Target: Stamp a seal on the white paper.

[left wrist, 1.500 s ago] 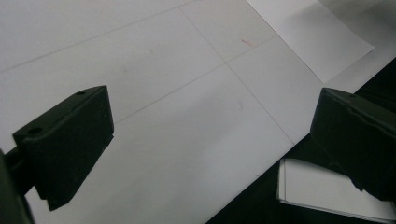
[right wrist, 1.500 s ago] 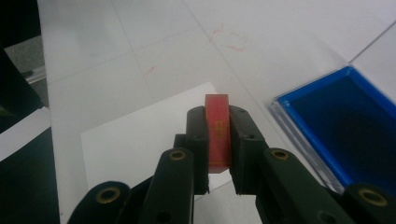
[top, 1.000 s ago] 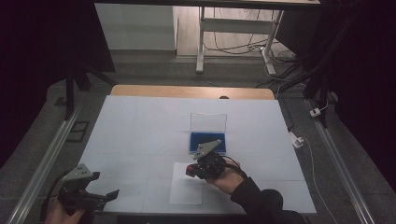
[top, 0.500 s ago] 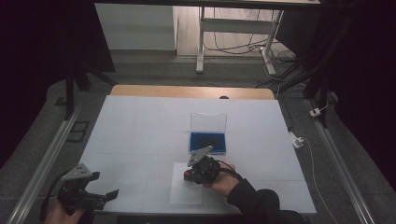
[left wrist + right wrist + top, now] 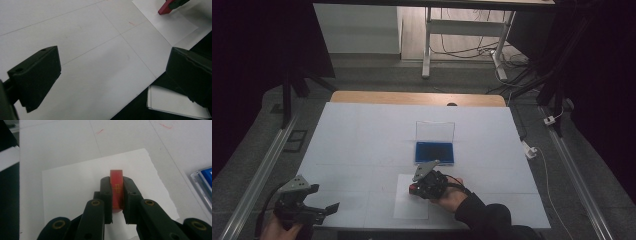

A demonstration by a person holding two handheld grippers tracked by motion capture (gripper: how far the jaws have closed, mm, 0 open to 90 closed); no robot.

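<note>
My right claw (image 5: 117, 202) pinches a small red block (image 5: 116, 188), likely a stamp, its two black jaws pressed flat against the block's broad sides. From above, the claw (image 5: 419, 187) holds the block (image 5: 413, 189) just over a white sheet of paper (image 5: 411, 205) lying near the close edge of the white table (image 5: 362, 135). The block looks hard, light and smooth-sided, so I judge it will not crush, but it could slide if my squeeze loosens; the flat sides, gripped low and square, seem the best hold. The paper is thin and loose, and I expect it to shift if I drag across it.

Just beyond, an open blue case (image 5: 434, 152) with a clear upright lid sits close to my claw; a careless lift could knock it. My left claw (image 5: 309, 210) hangs spread and empty over the near left corner, well apart. There is wide bare table to the left and far side.
</note>
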